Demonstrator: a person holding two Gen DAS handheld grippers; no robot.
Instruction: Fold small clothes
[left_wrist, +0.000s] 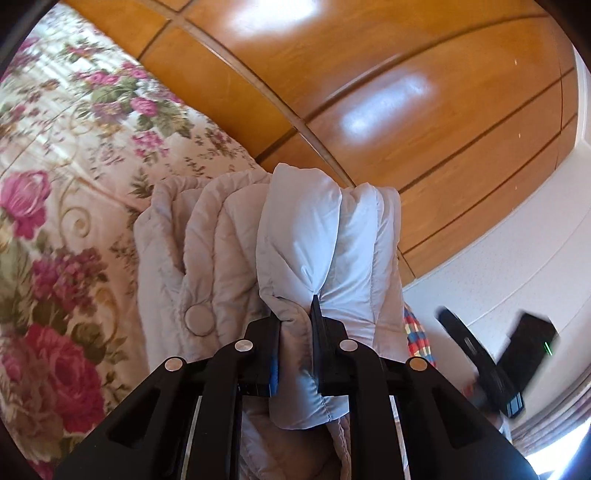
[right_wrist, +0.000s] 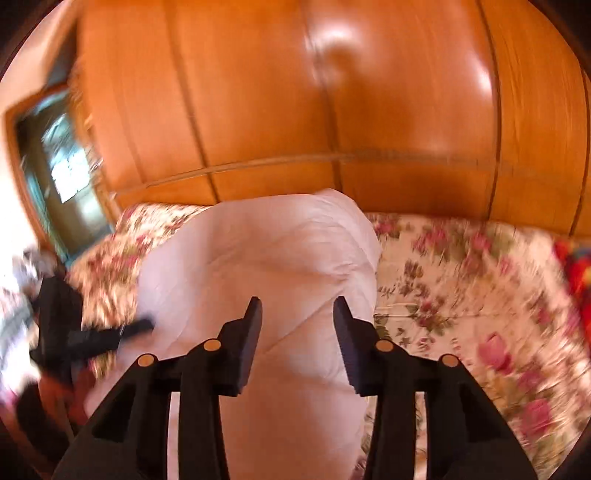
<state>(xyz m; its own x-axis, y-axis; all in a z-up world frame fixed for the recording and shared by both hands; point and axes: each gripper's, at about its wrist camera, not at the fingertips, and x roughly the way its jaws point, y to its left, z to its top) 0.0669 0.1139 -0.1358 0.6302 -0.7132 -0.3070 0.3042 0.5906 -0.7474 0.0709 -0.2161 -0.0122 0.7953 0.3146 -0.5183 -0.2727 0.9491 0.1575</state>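
A pale quilted jacket (left_wrist: 325, 229) with a round snap button (left_wrist: 199, 320) lies bunched on the flowered bedspread (left_wrist: 55, 184). My left gripper (left_wrist: 295, 306) is shut on a raised fold of it, and the cloth puckers between the pads. In the blurred right wrist view my right gripper (right_wrist: 297, 306) stands open just above the jacket (right_wrist: 258, 258), with nothing pinched between its fingers. The right gripper's black fingers (left_wrist: 476, 354) show at the right of the left wrist view, away from the cloth.
A glossy wooden wardrobe (right_wrist: 332, 110) rises right behind the bed. The flowered bedspread (right_wrist: 461, 277) spreads to the right of the jacket. A bright checked cloth (left_wrist: 417, 332) lies beside the jacket, and a red patterned cloth (right_wrist: 576, 266) lies at the far right.
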